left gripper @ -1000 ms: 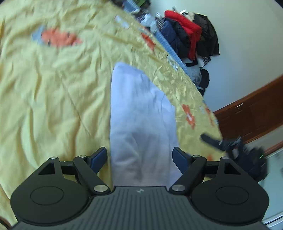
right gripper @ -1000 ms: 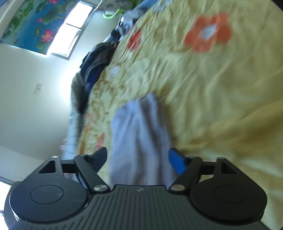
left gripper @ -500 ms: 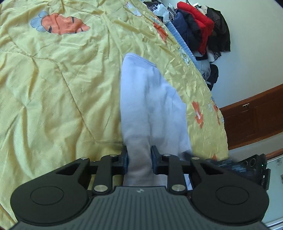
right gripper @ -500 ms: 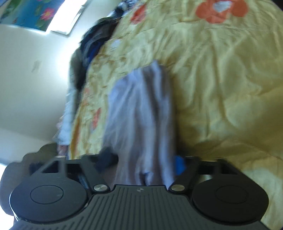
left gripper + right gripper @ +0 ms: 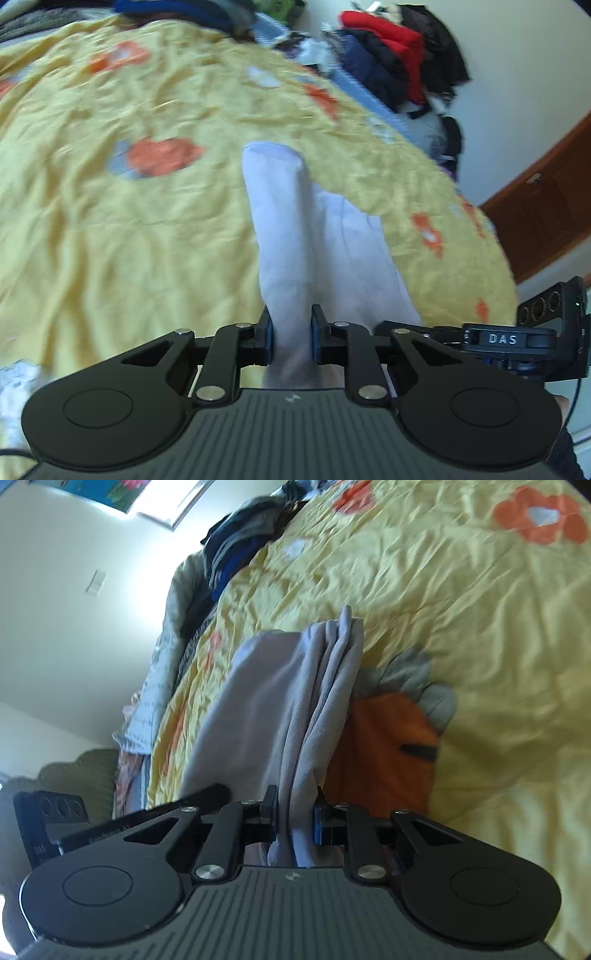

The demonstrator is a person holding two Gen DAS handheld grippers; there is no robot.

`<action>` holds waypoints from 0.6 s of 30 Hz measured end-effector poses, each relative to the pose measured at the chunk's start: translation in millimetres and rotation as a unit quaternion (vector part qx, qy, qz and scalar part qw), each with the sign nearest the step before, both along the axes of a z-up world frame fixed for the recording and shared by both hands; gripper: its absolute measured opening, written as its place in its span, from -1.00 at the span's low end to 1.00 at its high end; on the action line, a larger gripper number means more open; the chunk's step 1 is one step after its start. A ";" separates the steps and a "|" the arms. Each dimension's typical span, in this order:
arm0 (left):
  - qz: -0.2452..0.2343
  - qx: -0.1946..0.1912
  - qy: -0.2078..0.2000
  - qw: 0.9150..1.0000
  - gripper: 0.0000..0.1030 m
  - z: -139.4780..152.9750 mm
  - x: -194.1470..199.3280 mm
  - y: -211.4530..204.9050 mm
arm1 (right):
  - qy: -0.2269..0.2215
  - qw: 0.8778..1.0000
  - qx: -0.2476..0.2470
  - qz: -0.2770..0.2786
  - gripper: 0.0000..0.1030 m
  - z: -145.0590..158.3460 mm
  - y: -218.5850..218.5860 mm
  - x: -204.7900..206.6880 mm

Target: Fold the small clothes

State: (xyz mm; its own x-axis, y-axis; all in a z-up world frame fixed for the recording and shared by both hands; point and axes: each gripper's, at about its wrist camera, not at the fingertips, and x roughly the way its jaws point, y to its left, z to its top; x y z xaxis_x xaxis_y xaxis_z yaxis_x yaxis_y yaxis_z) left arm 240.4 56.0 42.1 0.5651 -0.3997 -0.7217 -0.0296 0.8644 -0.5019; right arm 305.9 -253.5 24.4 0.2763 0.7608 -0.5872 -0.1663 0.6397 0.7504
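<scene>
left wrist view: left gripper has just closed, clamping pale cloth; right gripper likewise, above yellow bedspread.

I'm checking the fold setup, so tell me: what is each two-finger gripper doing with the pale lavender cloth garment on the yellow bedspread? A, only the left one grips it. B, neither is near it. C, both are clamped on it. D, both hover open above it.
C: the left gripper and the right gripper each pinch an end of the pale lavender cloth garment.
</scene>
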 end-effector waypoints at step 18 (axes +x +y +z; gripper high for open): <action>-0.150 0.259 -0.202 0.933 0.22 8.0 -80.3 -92.3 | 0.008 0.993 0.116 -0.031 0.47 17.3 12.4 43.4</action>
